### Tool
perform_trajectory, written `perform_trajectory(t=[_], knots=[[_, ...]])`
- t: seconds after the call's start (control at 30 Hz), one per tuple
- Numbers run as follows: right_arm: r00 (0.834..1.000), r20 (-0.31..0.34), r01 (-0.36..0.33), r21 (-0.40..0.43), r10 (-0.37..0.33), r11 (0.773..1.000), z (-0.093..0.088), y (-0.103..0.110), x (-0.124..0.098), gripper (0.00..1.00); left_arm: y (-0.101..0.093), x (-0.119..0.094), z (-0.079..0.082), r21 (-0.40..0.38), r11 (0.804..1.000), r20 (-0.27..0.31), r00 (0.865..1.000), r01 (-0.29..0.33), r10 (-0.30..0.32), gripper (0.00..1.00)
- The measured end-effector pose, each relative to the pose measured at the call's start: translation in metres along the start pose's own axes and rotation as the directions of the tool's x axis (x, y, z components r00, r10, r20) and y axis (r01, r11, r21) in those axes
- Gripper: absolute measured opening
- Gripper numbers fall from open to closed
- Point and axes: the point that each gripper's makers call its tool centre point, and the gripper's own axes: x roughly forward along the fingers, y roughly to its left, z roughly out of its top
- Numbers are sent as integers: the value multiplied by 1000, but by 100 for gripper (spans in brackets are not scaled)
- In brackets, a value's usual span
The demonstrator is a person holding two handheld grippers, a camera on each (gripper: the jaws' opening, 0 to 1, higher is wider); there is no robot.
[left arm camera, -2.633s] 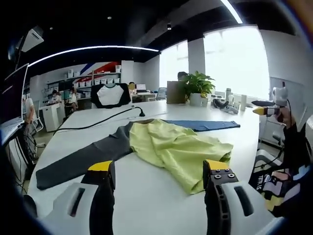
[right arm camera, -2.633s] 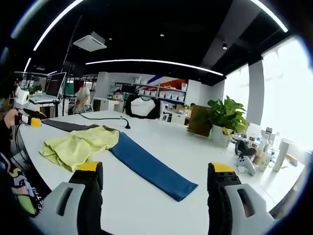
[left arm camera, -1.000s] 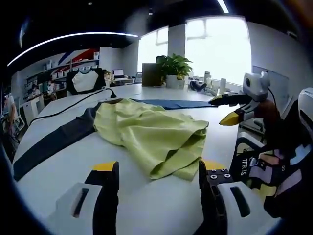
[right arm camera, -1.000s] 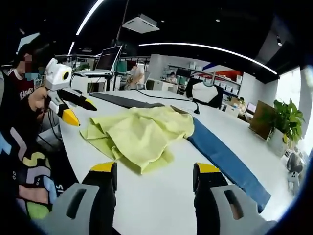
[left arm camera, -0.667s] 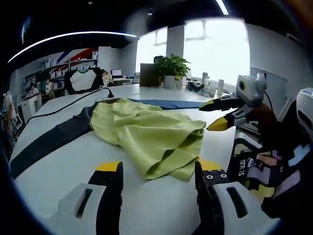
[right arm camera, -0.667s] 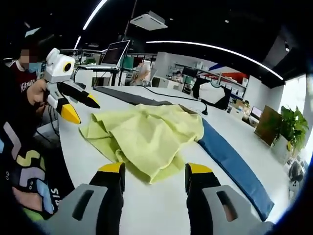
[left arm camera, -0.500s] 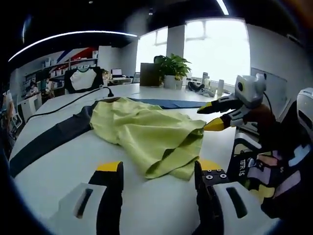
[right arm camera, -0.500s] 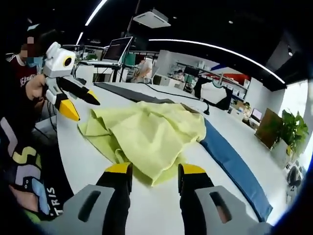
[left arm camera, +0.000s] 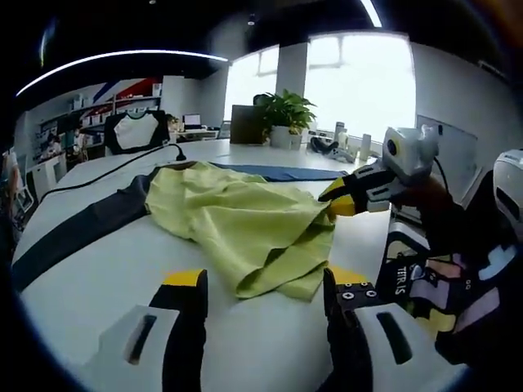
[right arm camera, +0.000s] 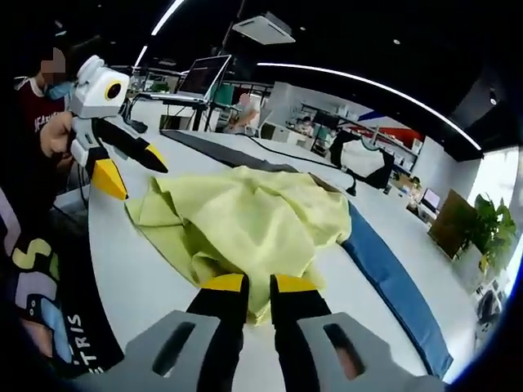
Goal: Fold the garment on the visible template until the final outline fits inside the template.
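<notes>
A crumpled yellow garment (left arm camera: 237,220) lies on the white table (left arm camera: 98,286), over the join of a dark grey strip (left arm camera: 73,237) and a blue strip (left arm camera: 270,172). My left gripper (left arm camera: 263,282) hovers open just short of the garment's near fold. In the right gripper view the garment (right arm camera: 245,220) spreads ahead, and my right gripper (right arm camera: 259,286) has its jaws drawn together on the near hem. The left gripper view has the right gripper (left arm camera: 335,200) at the garment's right corner. The left gripper (right arm camera: 135,175), held in a hand, stands open beside the garment's left edge.
A potted plant (left arm camera: 282,110) and small items stand at the table's far end. A black cable (left arm camera: 106,175) runs along the grey strip. A black-and-white shirt (left arm camera: 135,131) hangs behind the table. The blue strip (right arm camera: 392,278) runs off to the right. The person's patterned clothes (left arm camera: 433,286) are close by.
My right gripper's jaws went from wide apart to nearly together while it moved in onto the garment's near hem. The left gripper stayed open and crept slightly closer.
</notes>
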Motion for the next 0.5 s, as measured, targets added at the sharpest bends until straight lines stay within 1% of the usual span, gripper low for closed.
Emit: perform_trajectory(t=[0.03, 0.07, 0.13, 0.17, 0.23, 0.37, 0.5], knots=[[1000, 13, -14, 17, 14, 1000, 2, 1, 0, 0, 0, 0, -1, -2, 1000, -1, 1000, 3, -3, 60], [1000, 12, -11, 51, 10, 999, 4, -4, -2, 0, -1, 0, -1, -2, 1000, -2, 1000, 5, -5, 60], [1000, -1, 2, 31, -2, 1000, 6, -9, -4, 0, 0, 1, 0, -2, 1000, -2, 1000, 5, -5, 60], [1000, 11, 28, 14, -28, 1000, 11, -15, -6, 0, 0, 1, 0, 0, 1000, -1, 1000, 5, -5, 60], [999, 13, 33, 0, -33, 999, 15, -18, -9, 0, 0, 1, 0, 2, 1000, -1, 1000, 6, -6, 60], [999, 40, 31, 23, -32, 999, 25, -20, -12, 0, -3, 2, 1, 4, 1000, 0, 1000, 12, -12, 60], [998, 49, 35, 25, -37, 999, 30, -21, -12, 0, -4, 3, 2, 5, 1000, 6, 1000, 16, -16, 60]])
